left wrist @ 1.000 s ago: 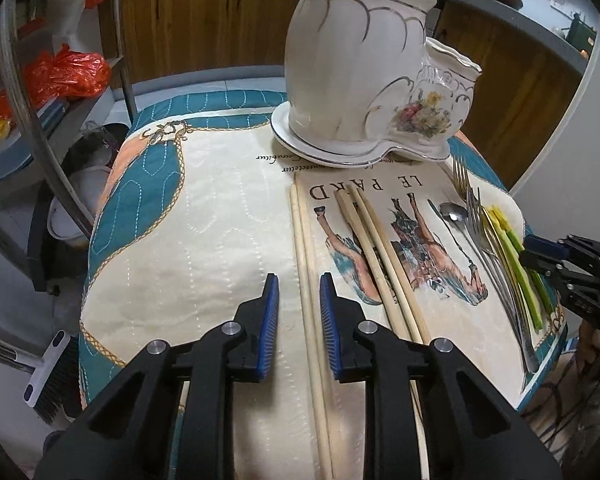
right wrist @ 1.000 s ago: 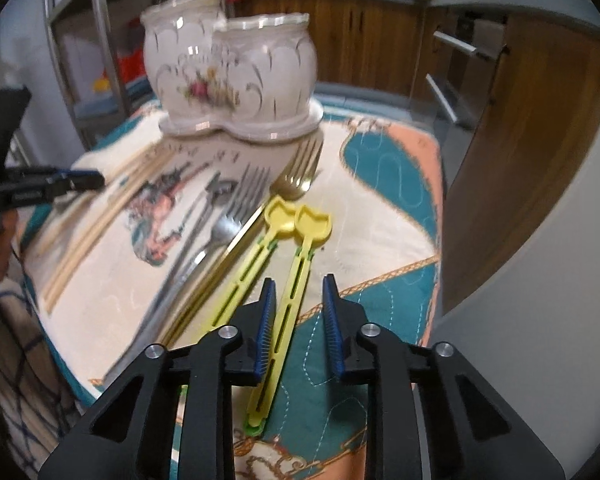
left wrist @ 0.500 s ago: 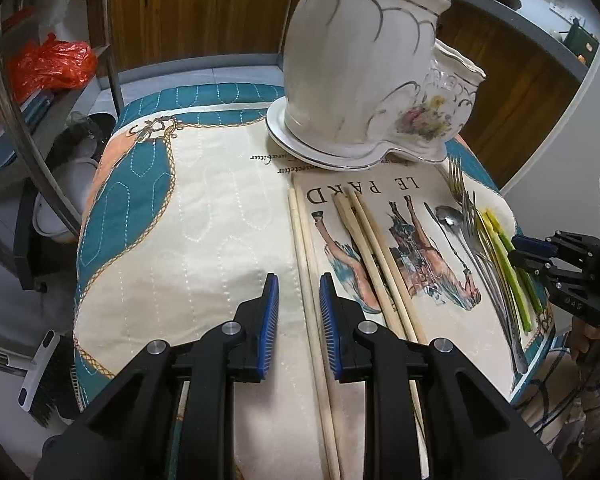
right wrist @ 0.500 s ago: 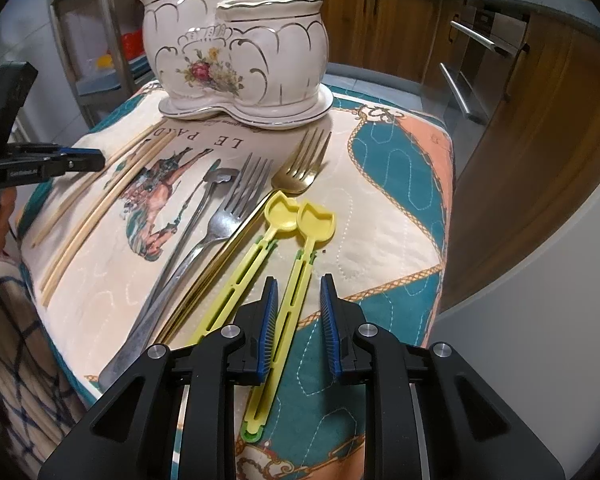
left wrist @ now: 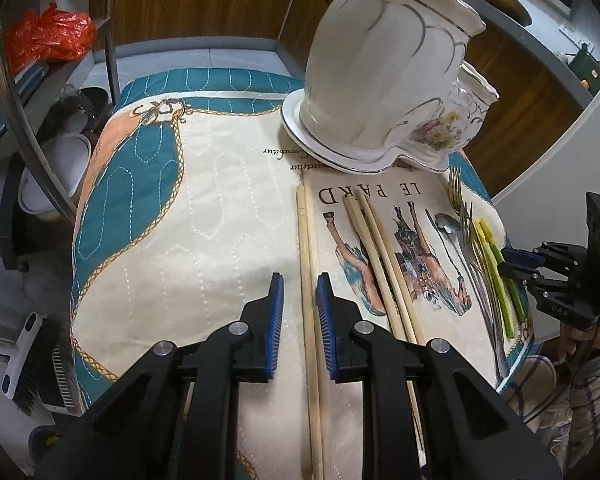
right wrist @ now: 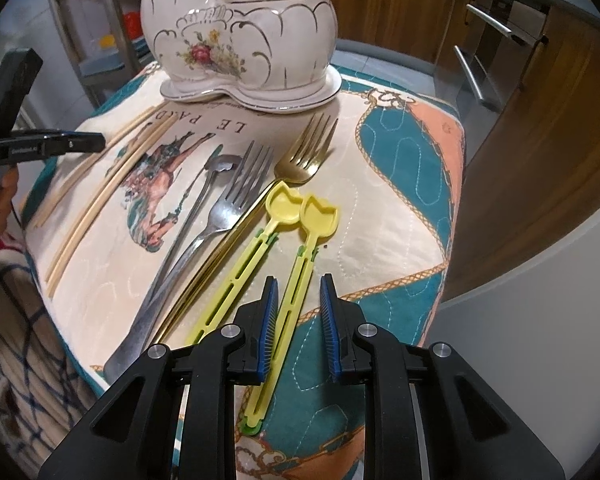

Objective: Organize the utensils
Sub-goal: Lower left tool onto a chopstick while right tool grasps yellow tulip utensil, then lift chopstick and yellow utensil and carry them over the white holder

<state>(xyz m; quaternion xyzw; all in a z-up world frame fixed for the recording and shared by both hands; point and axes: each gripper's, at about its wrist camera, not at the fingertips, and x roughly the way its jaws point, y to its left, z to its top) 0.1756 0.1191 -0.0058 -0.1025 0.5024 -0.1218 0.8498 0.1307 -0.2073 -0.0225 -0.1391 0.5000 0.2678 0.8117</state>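
Lower centre of the left view, the left gripper (left wrist: 300,312) has its jaws slightly apart, straddling one wooden chopstick (left wrist: 306,264) without pinching it. In the right view the right gripper (right wrist: 298,316), jaws apart, hangs over a yellow spoon (right wrist: 296,264) handle. Both look light, thin and stiff; the flat-lying chopstick may roll, so grip mid-shaft. The ceramic holder (right wrist: 244,32) at upper centre looks fragile
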